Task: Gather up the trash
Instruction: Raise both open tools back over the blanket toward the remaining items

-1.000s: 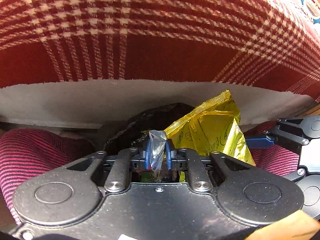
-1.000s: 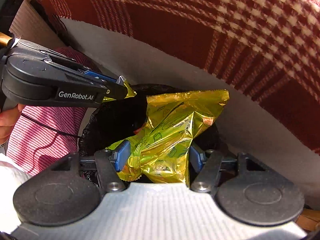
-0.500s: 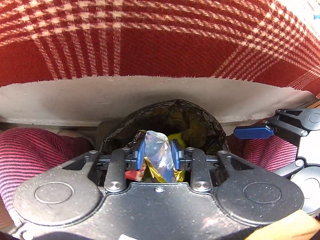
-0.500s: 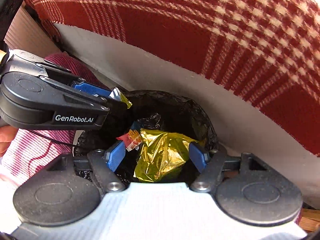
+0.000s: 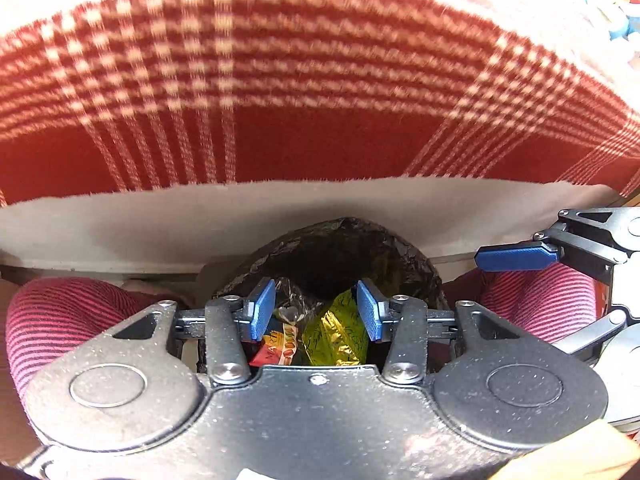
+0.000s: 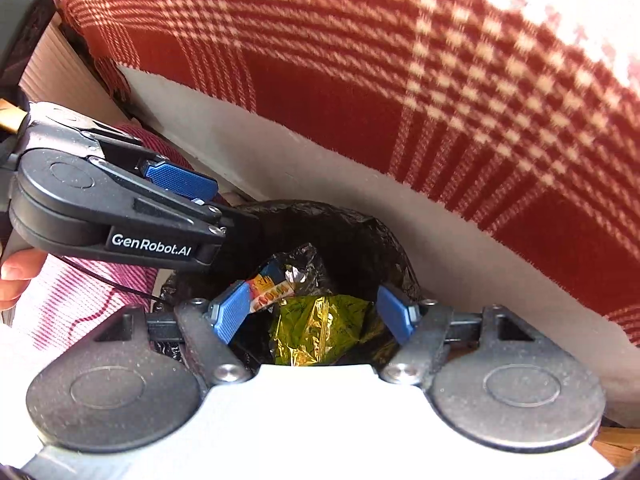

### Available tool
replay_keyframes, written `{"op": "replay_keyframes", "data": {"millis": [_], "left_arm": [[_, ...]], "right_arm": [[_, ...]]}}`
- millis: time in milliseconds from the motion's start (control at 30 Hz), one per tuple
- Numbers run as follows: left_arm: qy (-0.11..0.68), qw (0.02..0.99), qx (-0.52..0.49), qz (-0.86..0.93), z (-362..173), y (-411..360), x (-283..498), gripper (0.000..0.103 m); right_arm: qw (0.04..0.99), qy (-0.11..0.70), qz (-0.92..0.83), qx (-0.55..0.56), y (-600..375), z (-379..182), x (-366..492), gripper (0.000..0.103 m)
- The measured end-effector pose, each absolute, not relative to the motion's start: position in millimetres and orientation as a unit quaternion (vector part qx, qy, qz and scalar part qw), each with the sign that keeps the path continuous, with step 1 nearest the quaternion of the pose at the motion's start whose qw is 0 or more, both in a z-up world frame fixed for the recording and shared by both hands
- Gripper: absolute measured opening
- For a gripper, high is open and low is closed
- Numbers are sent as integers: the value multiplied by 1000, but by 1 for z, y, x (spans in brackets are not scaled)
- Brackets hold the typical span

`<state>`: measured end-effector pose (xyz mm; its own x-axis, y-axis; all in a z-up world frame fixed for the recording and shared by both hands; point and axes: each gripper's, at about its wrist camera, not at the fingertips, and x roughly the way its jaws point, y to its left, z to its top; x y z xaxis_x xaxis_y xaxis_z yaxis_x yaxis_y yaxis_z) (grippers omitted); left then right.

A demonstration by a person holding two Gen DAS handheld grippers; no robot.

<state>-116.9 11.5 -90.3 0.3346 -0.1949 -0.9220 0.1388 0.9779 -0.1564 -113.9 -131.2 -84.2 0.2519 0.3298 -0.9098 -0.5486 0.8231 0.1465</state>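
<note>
Both wrappers have dropped since a second ago: the yellow bag (image 6: 316, 330) that stuck up out of the bin (image 5: 348, 240) now lies down inside it, and the clear wrapper (image 5: 292, 302) has left the left gripper (image 5: 316, 310).

That gripper hangs over the near left side of the bin. Its jaws are opening and its blue pads press on nothing; the clear wrapper sits just below them, next to a red and orange wrapper (image 5: 280, 350). The right gripper (image 6: 314, 316) hangs over the near side too, wide open, with the yellow bag below it and nothing held.

The bin has a black liner and stands between two legs in striped pants (image 5: 60, 320), with a red check blanket (image 5: 320, 120) on the far side.

What could go wrong? The clear wrapper lies high, near the left pad. It is light and crinkly, so I think it may cling to the pad and ride back out when the hand lifts. The yellow bag is puffy and may spring up again. The two grippers are close, so a quick move could bump them together. A low finger could also snag the thin liner and pull it loose.
</note>
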Motion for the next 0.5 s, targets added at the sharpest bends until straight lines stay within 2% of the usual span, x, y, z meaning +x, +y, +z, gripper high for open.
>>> {"op": "replay_keyframes", "data": {"millis": [167,500], "left_arm": [[515,848,-15,-127,-43,18,-124,51],[401,908,-34,-113,38,30,-98,56]], "right_arm": [[810,497,300,-85,-147,-40,-116,81],[889,357,279,-58,-180,40,-105,86]]}}
